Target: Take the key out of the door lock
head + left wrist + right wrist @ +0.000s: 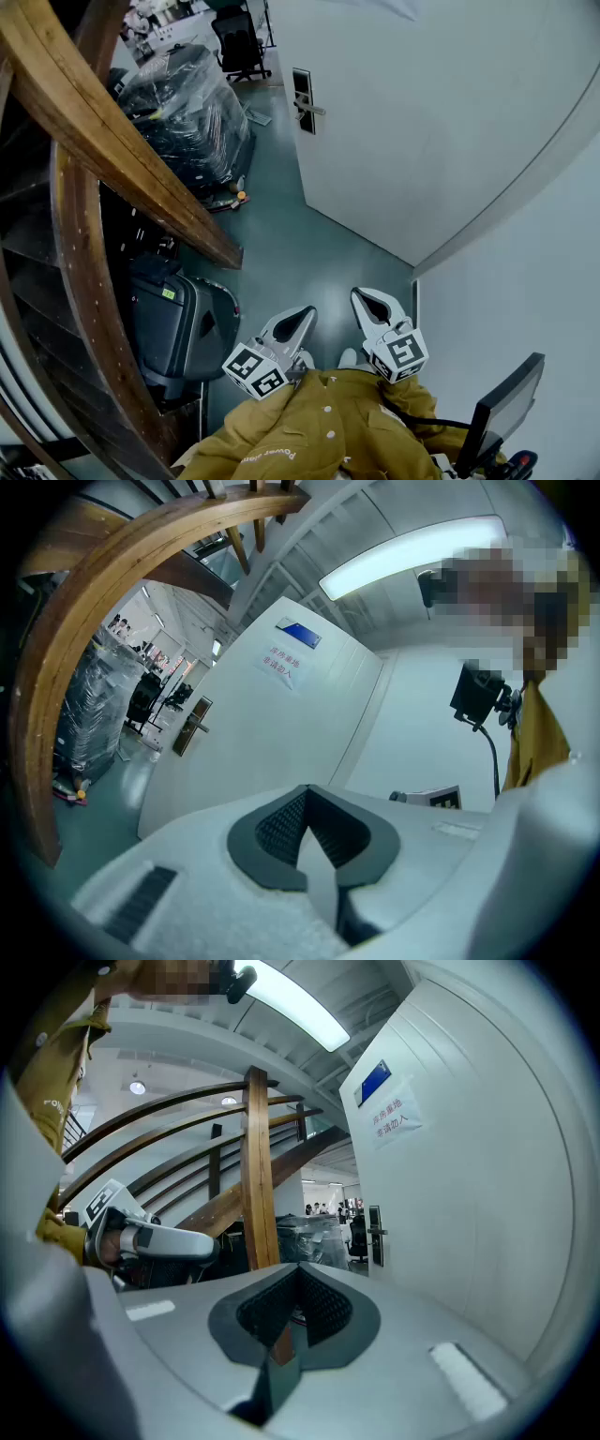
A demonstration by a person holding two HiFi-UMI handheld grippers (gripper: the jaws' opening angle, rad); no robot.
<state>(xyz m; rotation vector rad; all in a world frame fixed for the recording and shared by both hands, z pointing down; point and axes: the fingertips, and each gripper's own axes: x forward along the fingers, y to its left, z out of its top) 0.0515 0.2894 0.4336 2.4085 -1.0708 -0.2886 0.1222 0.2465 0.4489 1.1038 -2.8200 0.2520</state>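
The white door [422, 122] stands ahead, with a dark lock plate [302, 99] and a metal handle on its left edge. The lock plate also shows small in the left gripper view [192, 726] and in the right gripper view [375, 1235]. A key is too small to make out in any view. My left gripper [296, 322] [307, 803] and right gripper [371, 304] [298, 1283] are held low near the person's yellow jacket, far from the door. Both have their jaws together with nothing between them.
A curved wooden stair rail [112, 159] runs along the left. A plastic-wrapped pallet load [187, 112] stands on the green floor left of the door, with a grey machine [178, 328] nearer me. A white wall [525, 281] closes the right side. An office chair [239, 42] stands beyond the doorway.
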